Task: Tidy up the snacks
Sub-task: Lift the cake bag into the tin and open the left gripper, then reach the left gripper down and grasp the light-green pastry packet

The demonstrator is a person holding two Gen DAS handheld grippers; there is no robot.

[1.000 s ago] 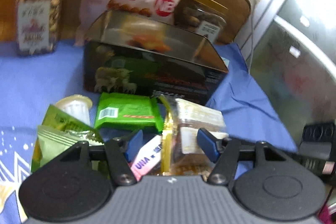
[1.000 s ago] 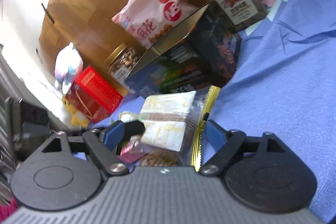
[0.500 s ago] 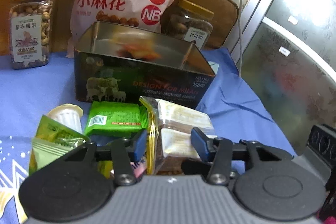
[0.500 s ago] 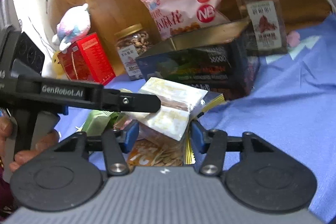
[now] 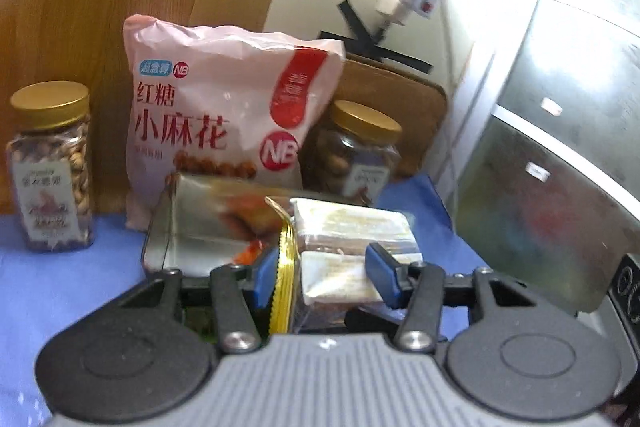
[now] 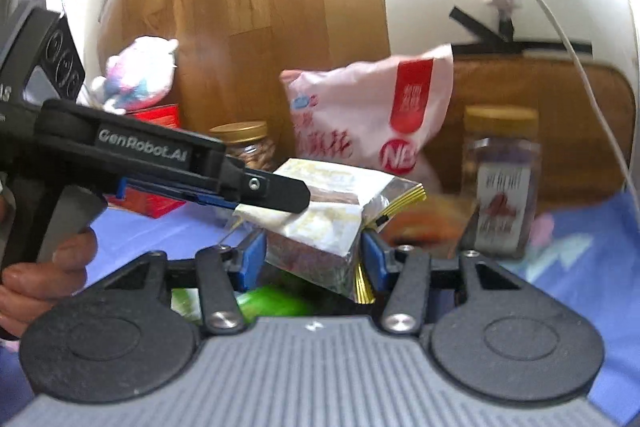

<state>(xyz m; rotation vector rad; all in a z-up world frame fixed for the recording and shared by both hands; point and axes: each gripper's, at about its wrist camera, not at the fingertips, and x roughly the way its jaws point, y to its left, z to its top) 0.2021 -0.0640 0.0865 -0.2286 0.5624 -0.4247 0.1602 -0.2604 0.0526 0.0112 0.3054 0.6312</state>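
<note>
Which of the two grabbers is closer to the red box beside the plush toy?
Left. The left gripper sits just in front of the red box; the right gripper is farther off, across the snack bag both clamp.

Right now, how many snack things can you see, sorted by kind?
Jars with gold lids: 2
Pink bags: 1
Tins: 1
Clear packs of wafers, held by both grippers: 1
Red boxes: 1
Green packets, blurry: 1
Total: 7
</note>
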